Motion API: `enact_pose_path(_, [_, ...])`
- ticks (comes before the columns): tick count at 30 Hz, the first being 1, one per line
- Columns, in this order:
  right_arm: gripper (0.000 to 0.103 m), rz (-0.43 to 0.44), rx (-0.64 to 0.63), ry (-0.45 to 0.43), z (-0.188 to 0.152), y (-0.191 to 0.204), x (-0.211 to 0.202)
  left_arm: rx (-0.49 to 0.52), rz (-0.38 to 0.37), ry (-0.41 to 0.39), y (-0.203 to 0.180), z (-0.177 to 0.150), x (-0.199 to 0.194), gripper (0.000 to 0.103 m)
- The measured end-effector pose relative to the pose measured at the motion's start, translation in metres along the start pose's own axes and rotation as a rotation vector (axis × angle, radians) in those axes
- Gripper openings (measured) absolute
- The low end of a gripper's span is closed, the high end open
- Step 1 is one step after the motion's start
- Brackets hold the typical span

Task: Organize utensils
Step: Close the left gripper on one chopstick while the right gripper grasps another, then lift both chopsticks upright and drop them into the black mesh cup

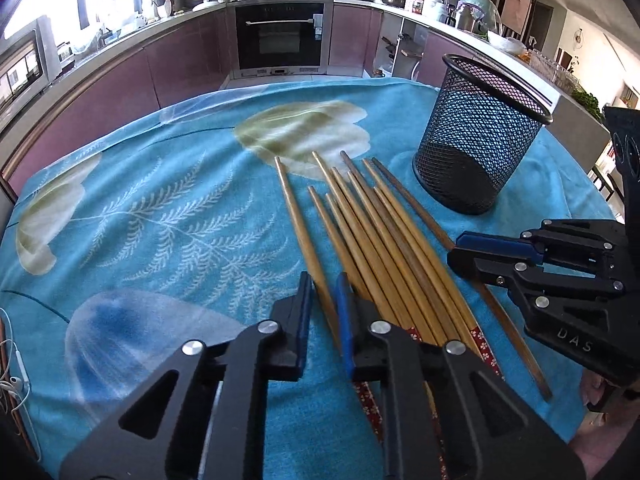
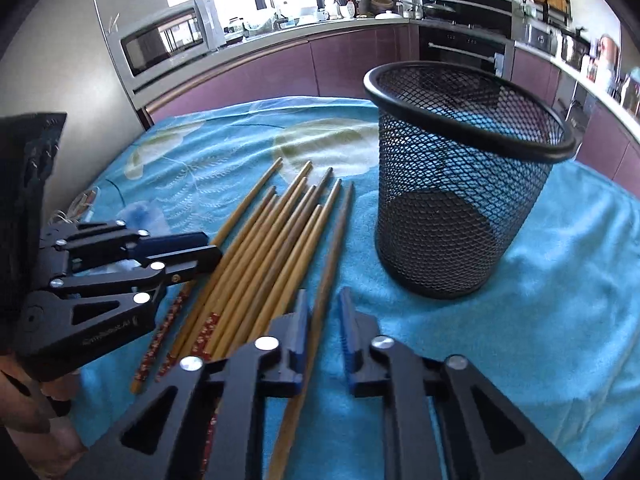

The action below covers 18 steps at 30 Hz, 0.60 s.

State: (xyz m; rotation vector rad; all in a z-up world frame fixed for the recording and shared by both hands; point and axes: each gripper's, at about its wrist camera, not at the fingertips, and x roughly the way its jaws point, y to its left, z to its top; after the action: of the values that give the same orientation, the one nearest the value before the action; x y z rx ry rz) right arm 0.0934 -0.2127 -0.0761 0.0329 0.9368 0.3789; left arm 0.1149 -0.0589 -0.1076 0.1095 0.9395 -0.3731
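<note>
Several wooden chopsticks point(image 1: 384, 236) lie side by side on a blue floral cloth point(image 1: 168, 208); they also show in the right wrist view point(image 2: 272, 240). A black mesh cup point(image 1: 476, 136) stands upright and empty beyond them to the right, also seen in the right wrist view point(image 2: 460, 184). My left gripper point(image 1: 324, 284) is open, low over the cloth, its jaws on either side of the leftmost chopstick point(image 1: 298, 224). My right gripper point(image 2: 324, 300) is open with the rightmost, darker chopstick point(image 2: 332, 256) between its jaws. Each gripper shows in the other's view: right point(image 1: 468, 248), left point(image 2: 204, 246).
The cloth-covered table ends at a far edge point(image 1: 304, 82) before purple kitchen cabinets and an oven point(image 1: 280, 36). A microwave point(image 2: 168, 44) stands on the counter at the left. White earphone cables point(image 1: 16, 380) lie at the table's left edge.
</note>
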Motion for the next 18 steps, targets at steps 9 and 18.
enact_pose_path(9, [0.006, 0.050, 0.010, -0.065, 0.002, -0.006, -0.026, -0.055, -0.030, -0.042, 0.003, 0.001, -0.017, 0.007])
enact_pose_path(18, [0.006, 0.149, 0.020, -0.198, 0.010, -0.019, -0.077, -0.083, -0.162, -0.137, 0.009, 0.015, -0.068, 0.007])
